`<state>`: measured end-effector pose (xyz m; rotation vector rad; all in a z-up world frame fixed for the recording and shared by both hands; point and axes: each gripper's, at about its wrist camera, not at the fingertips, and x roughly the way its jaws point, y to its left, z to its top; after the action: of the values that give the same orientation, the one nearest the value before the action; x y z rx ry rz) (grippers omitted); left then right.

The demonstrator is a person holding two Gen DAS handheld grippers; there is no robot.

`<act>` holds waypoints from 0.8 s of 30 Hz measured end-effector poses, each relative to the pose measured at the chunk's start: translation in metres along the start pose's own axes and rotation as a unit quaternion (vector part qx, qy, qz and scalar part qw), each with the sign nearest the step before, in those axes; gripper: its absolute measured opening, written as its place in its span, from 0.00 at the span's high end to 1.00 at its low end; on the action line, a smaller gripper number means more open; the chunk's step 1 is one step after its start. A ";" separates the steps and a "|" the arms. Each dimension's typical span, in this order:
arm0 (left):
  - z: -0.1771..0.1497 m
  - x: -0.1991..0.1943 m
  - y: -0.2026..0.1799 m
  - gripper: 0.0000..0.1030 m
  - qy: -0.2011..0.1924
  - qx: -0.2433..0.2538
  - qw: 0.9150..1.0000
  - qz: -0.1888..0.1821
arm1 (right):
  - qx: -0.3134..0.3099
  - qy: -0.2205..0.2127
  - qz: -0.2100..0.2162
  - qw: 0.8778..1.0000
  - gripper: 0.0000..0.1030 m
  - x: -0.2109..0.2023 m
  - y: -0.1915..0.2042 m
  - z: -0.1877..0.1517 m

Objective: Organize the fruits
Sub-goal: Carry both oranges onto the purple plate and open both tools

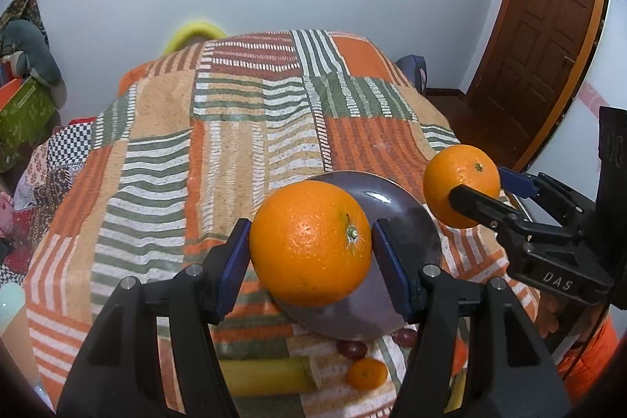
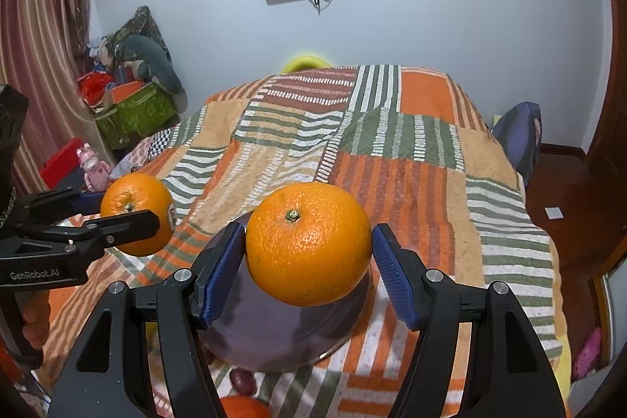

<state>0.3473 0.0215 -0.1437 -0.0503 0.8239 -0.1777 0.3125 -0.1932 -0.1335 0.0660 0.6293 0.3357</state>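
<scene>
Each hand-held gripper, left (image 1: 311, 249) and right (image 2: 308, 249), is gripping an orange (image 1: 309, 243) (image 2: 308, 243) above the empty plate (image 1: 407, 218) at frame centre; a mandarin (image 1: 366, 373), grapes (image 1: 352, 348) and banana (image 1: 270, 377) are lying unsorted below.

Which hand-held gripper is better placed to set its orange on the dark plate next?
Probably the right hand-held gripper: the right orange hangs over the plate, while the left hand-held gripper holds the left orange beside it, over the cloth.
</scene>
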 end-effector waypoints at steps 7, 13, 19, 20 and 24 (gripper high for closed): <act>0.007 0.041 0.000 0.40 0.030 0.007 1.000 -0.002 | -0.005 0.021 0.002 1.000 0.38 0.029 -0.007 -0.001; 0.011 0.074 0.006 0.40 0.061 0.007 0.998 -0.003 | -0.008 0.044 0.005 0.999 0.38 0.057 -0.012 0.001; 0.011 0.099 0.011 0.40 0.086 0.008 0.996 -0.001 | -0.012 0.065 0.010 0.998 0.38 0.077 -0.014 -0.001; 0.011 0.103 0.011 0.40 0.089 0.007 0.996 -0.001 | -0.013 0.067 0.010 0.998 0.38 0.079 -0.014 -0.001; 0.011 0.114 0.017 0.40 0.098 -0.002 0.995 -0.005 | -0.012 0.076 0.014 0.997 0.38 0.088 -0.016 -0.002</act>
<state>0.4333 0.0182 -0.2210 -0.0417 1.0196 -0.1922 0.3820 -0.1792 -0.1878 0.0259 0.7761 0.3773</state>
